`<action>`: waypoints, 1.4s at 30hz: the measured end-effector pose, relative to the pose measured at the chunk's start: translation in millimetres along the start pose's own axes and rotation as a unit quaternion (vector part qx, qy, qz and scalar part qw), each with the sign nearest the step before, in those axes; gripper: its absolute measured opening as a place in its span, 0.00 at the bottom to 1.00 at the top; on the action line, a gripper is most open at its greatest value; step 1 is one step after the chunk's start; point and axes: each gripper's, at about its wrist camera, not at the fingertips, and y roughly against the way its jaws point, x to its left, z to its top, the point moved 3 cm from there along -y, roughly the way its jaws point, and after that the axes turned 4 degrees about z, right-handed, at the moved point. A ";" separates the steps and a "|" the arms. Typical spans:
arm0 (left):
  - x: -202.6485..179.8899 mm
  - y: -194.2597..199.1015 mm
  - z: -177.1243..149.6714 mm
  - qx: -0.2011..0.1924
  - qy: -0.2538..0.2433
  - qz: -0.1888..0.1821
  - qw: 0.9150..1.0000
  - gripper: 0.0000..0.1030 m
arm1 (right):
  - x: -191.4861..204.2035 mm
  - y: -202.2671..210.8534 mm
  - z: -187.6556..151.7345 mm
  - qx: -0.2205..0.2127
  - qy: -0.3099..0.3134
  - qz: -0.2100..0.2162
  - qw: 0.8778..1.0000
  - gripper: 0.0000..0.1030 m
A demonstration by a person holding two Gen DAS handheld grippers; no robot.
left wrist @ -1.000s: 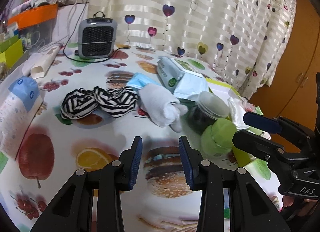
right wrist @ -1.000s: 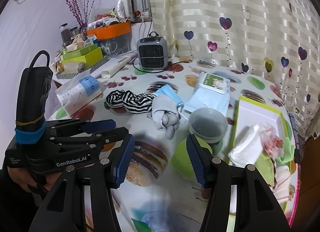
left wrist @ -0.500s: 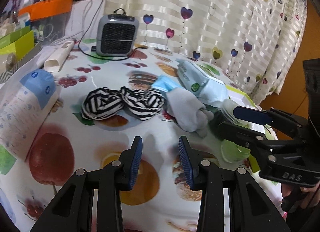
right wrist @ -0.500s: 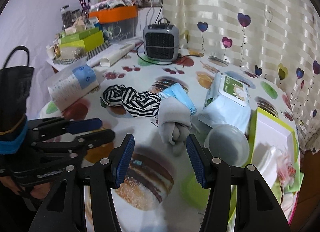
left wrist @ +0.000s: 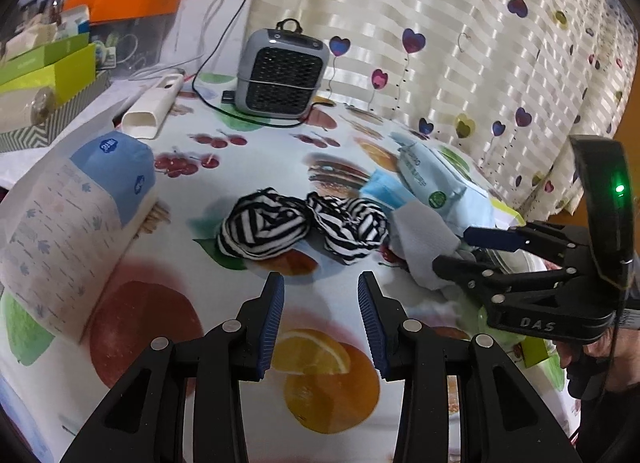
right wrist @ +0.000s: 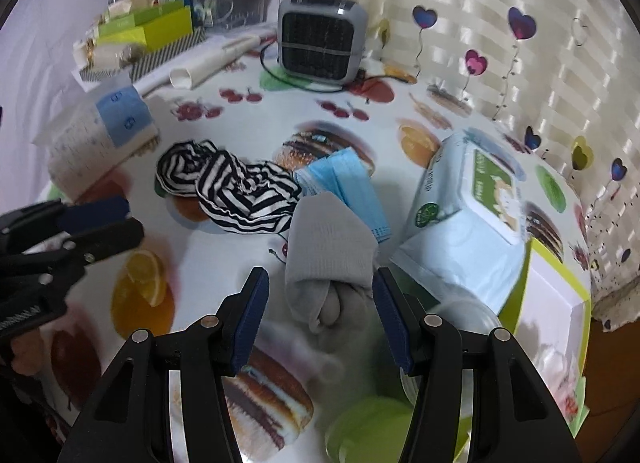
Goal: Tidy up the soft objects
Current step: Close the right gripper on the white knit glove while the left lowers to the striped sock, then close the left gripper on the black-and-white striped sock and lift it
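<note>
Two claws out and both gaping wide, we see: the right claw (right wrist: 320,295) straddles the rolled grey sock (right wrist: 330,247) on the tabletop (right wrist: 224,231), pads either side and apart from it, while the left claw (left wrist: 320,299) hangs empty just short of the striped cloth (left wrist: 300,225). Beside the sock lies a blue face mask (right wrist: 344,187).

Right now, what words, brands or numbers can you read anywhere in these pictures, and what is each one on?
"DAS": on the body of the right hand-held gripper, seen from the left wrist view.
Wet-wipes pack: green label and side print too blurred to read.
Blue-and-white tissue pack: round logo and small print unreadable.
Grey heater: no legible text.
</note>
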 end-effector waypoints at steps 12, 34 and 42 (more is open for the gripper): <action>9.1 -8.8 21.0 -0.006 -0.018 0.012 1.000 0.44 | -2.5 -9.0 3.1 0.003 -0.013 -0.007 1.000 0.27; 26.7 -69.8 30.7 0.033 -0.050 0.084 0.995 0.45 | 2.9 38.9 -11.4 -0.074 -0.036 0.020 0.996 0.22; 22.6 -69.7 29.1 0.033 -0.055 0.103 0.993 0.09 | 6.7 44.1 -21.9 -0.084 -0.050 0.035 0.995 0.22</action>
